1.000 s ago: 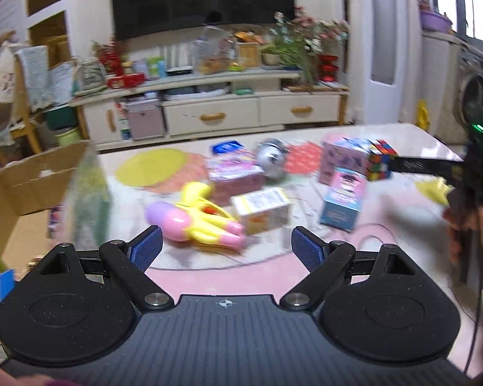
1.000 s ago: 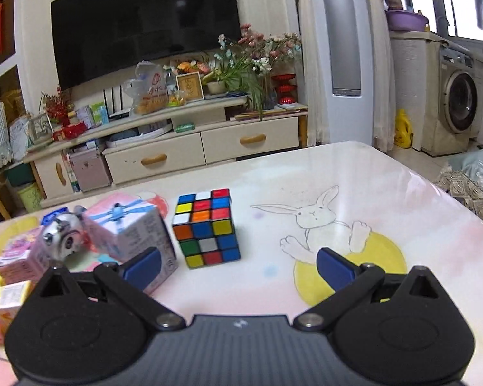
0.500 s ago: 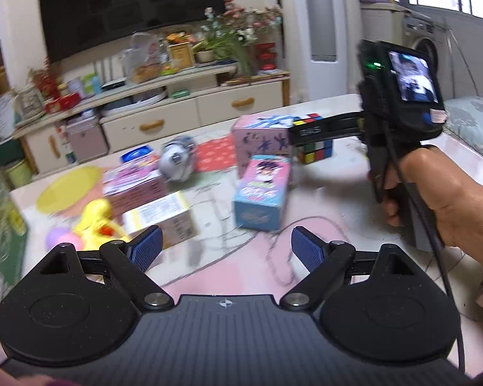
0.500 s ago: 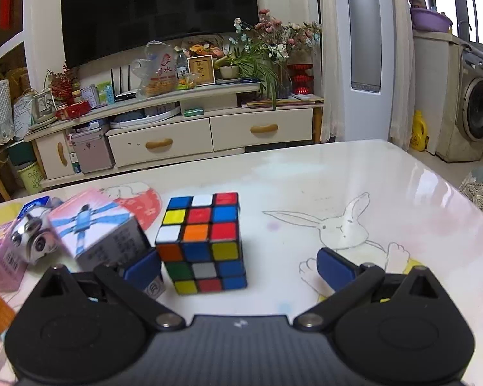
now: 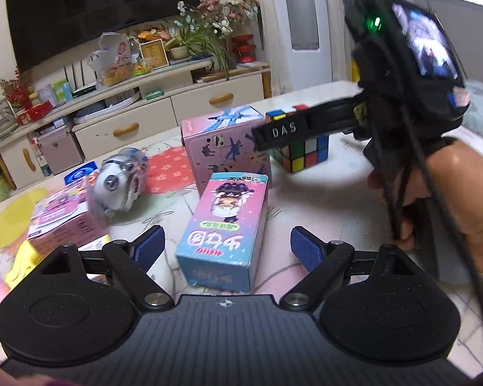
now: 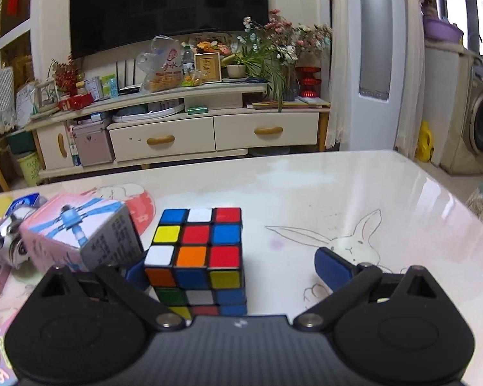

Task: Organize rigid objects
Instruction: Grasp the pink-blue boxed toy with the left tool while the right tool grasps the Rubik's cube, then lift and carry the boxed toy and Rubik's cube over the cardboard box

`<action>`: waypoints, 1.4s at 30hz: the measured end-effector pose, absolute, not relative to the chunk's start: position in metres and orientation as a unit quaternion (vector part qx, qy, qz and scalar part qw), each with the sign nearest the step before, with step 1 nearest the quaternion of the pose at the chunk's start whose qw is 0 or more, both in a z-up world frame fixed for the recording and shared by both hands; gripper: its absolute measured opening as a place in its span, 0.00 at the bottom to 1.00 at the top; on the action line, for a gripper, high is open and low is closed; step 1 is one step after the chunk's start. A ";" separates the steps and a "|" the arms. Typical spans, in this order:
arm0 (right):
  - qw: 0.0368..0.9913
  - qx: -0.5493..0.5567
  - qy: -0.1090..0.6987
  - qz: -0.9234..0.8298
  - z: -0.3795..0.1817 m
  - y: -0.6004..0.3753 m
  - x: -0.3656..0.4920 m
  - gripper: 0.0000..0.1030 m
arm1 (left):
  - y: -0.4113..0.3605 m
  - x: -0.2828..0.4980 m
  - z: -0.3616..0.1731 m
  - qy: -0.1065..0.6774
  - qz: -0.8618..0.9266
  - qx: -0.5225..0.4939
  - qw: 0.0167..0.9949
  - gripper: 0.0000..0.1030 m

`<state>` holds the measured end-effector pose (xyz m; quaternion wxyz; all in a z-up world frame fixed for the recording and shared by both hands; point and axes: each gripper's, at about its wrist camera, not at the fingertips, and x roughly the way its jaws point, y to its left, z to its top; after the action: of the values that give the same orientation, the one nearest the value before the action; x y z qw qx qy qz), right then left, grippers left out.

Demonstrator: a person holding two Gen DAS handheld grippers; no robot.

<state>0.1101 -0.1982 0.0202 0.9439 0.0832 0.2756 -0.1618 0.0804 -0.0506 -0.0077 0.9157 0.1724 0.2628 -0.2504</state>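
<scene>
A Rubik's cube (image 6: 196, 257) stands on the table between the open jaws of my right gripper (image 6: 232, 270); the left pad is close beside it, the right pad is well apart. The cube also shows in the left wrist view (image 5: 302, 151), partly behind the right gripper's finger. My left gripper (image 5: 227, 251) is open, with a blue and pink cartoon box (image 5: 225, 228) lying between its jaws, untouched. A pink box with a blue drone print (image 5: 222, 141) stands next to the cube.
A silver round toy (image 5: 119, 183), a pink flat box (image 5: 61, 222) and a yellow toy (image 5: 19, 267) lie at the left. The white table (image 6: 354, 199) has a rabbit drawing on the right. A TV cabinet stands behind.
My left gripper swung right from the cardboard box and closed in on the cartoon box. My right gripper moved forward so the cube now sits between its jaws.
</scene>
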 end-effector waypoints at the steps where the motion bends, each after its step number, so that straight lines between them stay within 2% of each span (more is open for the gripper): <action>1: 0.944 0.087 0.277 -0.160 0.020 -0.198 0.111 0.91 | -0.053 0.084 -0.009 0.267 -0.250 0.172 0.915 0.92; 2: 0.943 0.087 0.279 -0.157 0.020 -0.198 0.112 0.85 | -0.055 0.088 -0.011 0.271 -0.248 0.169 0.914 0.89; 3: 0.943 0.086 0.281 -0.154 0.020 -0.198 0.112 0.79 | -0.057 0.092 -0.012 0.276 -0.244 0.166 0.915 0.82; 5: 0.945 0.084 0.281 -0.147 0.020 -0.195 0.114 0.73 | -0.055 0.096 -0.014 0.281 -0.237 0.159 0.916 0.75; 7: 0.946 0.082 0.279 -0.141 0.022 -0.193 0.115 0.65 | -0.052 0.099 -0.013 0.290 -0.236 0.141 0.917 0.65; 9: 0.948 0.078 0.278 -0.136 0.022 -0.191 0.114 0.53 | -0.051 0.100 -0.012 0.297 -0.231 0.130 0.917 0.56; 30: 0.952 0.029 0.286 -0.108 0.022 -0.160 0.085 0.51 | -0.005 0.040 0.002 0.334 -0.151 0.170 0.915 0.54; 42: 0.951 0.018 0.287 -0.110 0.022 -0.136 0.054 0.51 | 0.023 0.019 0.002 0.352 -0.148 0.148 0.912 0.54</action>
<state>0.0536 -0.1361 0.0216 0.9514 0.0185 0.2871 -0.1098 0.0194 0.0229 0.0015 0.9123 0.1477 0.3521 -0.1483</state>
